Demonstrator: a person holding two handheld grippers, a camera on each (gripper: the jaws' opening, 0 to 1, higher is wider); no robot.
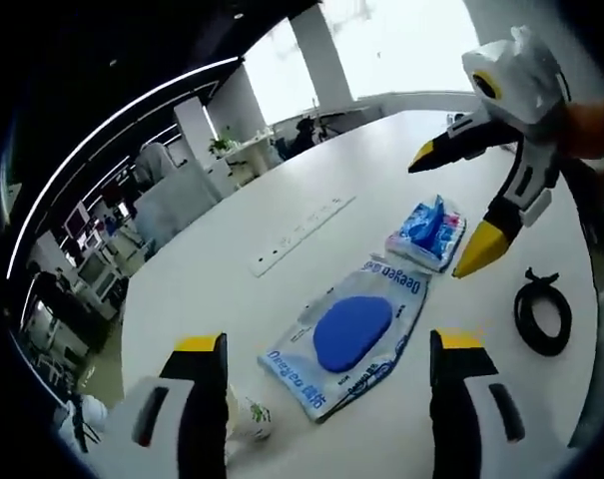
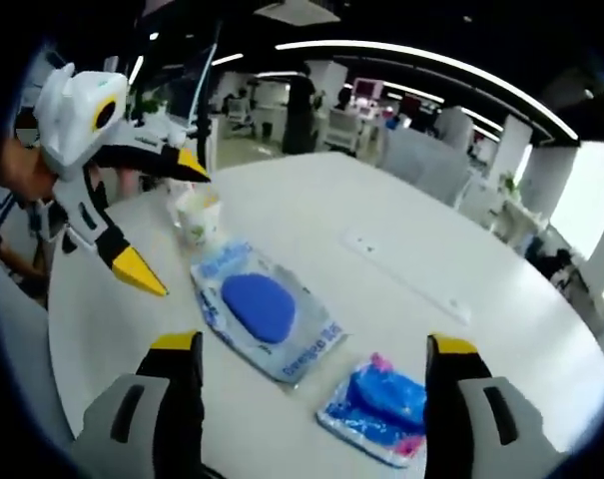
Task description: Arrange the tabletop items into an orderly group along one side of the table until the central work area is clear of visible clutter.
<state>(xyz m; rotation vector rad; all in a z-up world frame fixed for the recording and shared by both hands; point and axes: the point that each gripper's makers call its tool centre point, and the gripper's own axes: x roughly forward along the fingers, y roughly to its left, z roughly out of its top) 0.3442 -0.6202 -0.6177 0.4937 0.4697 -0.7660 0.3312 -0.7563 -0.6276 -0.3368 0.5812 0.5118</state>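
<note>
A clear packet with a blue oval pad [image 1: 351, 334] [image 2: 267, 309] lies flat on the white table [image 1: 232, 269] [image 2: 311, 210]. Beside it sits a small blue and white wrapped pack [image 1: 428, 232] [image 2: 376, 404]. A white paper cup [image 1: 250, 419] [image 2: 199, 222] stands near the pad packet's other end. A black coiled cable [image 1: 541, 314] lies by the table edge. My left gripper [image 1: 328, 342] [image 2: 174, 228] hovers open above the pad packet, on the cup side. My right gripper [image 2: 313, 344] [image 1: 446, 215] hangs open over the wrapped pack. Neither holds anything.
A white power strip [image 1: 302, 235] [image 2: 406, 274] is set flush in the table's middle. A hand [image 1: 591, 125] holds the right gripper. Office desks and chairs [image 1: 172, 190] stand beyond the far edge. Bare tabletop stretches past the power strip.
</note>
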